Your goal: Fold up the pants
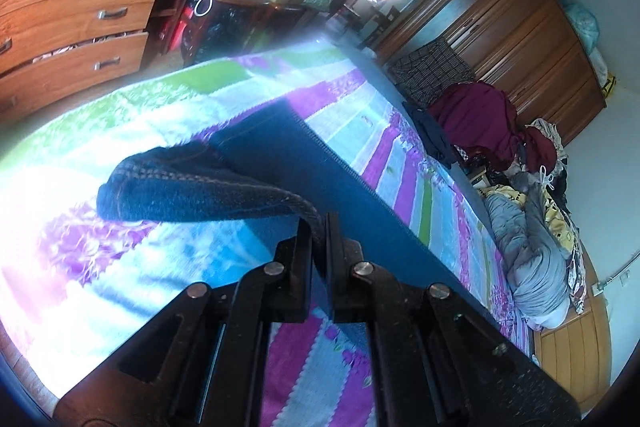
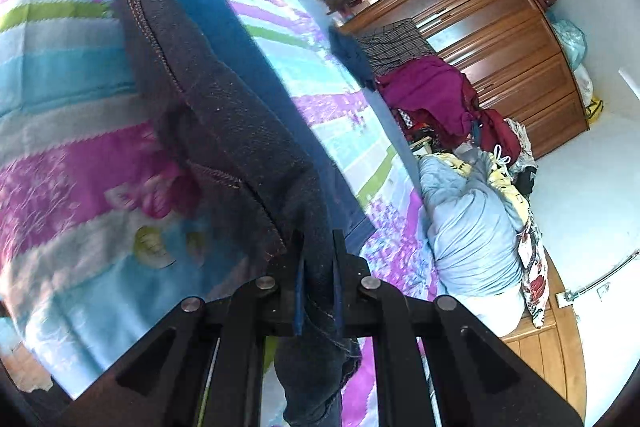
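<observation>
Black linkage arms fill the bottom of both views, and between them each tool pinches dark denim. Largest in the scene is the bed (image 1: 120,131) with its striped, flowered cover; it serves as the flat working surface. On and above it are the pants (image 1: 248,163), dark blue jeans: one part lies along the cover, one end is raised off it. The left gripper (image 1: 319,227) is clamped on a stitched edge, and the right gripper (image 2: 319,247) is clamped on a thicker bunch of the same cloth. I judge that two corners are held so that the cloth hangs evenly and can be laid over the flat part as a fold.

From the left wrist one sees the raised end curling to the left and the long flat leg behind it; from the right wrist one sees the seam close up and cloth hanging below the tongs. A clothes pile (image 2: 436,95) lies well apart, at the bed's far side.
</observation>
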`<state>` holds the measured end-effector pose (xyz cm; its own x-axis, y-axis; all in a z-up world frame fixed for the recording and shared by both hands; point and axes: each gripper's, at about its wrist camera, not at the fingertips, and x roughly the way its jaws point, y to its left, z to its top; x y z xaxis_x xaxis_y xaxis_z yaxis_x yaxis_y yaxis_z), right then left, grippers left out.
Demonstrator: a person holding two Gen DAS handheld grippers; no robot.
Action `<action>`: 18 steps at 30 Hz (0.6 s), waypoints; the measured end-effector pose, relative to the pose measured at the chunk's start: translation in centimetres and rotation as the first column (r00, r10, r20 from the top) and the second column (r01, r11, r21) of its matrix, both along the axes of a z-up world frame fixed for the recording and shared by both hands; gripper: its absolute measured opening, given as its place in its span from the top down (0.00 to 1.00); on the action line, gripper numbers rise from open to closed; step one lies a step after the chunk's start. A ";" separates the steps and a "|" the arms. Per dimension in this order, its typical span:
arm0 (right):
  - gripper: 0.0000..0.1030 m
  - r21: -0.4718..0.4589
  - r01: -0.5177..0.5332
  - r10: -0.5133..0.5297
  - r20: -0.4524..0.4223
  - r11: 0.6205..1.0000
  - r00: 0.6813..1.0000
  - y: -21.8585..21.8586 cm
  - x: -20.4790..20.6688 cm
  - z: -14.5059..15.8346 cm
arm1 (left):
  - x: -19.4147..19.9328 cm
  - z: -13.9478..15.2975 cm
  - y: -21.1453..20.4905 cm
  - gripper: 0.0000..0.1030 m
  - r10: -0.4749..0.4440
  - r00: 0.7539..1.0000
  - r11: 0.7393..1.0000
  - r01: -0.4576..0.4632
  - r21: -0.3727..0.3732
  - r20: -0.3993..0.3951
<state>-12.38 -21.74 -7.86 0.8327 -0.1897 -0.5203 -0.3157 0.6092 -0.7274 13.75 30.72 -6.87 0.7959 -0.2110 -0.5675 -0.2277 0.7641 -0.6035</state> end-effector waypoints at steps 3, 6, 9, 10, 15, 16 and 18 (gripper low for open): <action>0.89 0.001 0.002 -0.002 0.011 1.000 1.000 -0.6 2.4 1.4 | 1.3 0.6 -0.1 0.95 0.004 1.000 1.000 -0.004 0.000 0.013; 0.89 -0.003 0.000 0.000 0.015 1.000 1.000 -1.0 5.1 2.3 | 3.0 1.3 -0.6 0.95 -0.001 1.000 1.000 0.001 0.014 0.027; 0.89 -0.003 0.004 -0.004 0.021 1.000 1.000 -1.4 8.1 3.0 | 4.6 1.8 -0.9 0.94 -0.005 0.999 1.000 0.004 0.025 0.036; 0.89 -0.002 0.004 -0.004 0.022 1.000 1.000 -1.6 9.2 3.2 | 5.4 1.9 -1.1 0.94 -0.005 0.999 1.000 0.004 0.027 0.036; 0.89 0.008 0.015 -0.015 0.010 1.000 1.000 -2.3 14.5 3.4 | 9.5 2.0 -1.9 0.94 -0.017 1.000 0.999 0.016 0.048 0.023; 0.89 0.013 0.019 -0.019 0.004 1.000 1.000 -2.5 15.8 3.3 | 10.1 1.9 -2.1 0.94 -0.019 1.000 0.999 0.018 0.049 0.021; 0.89 0.019 0.025 -0.025 -0.009 0.999 1.000 -2.8 17.9 3.1 | 11.9 1.5 -2.4 0.94 -0.020 1.000 0.998 0.020 0.057 0.010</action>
<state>5.47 -24.53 -4.78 0.8233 -0.2005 -0.5310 -0.3061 0.6310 -0.7128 25.65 28.28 -5.32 0.7981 -0.1947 -0.5702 -0.2057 0.8014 -0.5616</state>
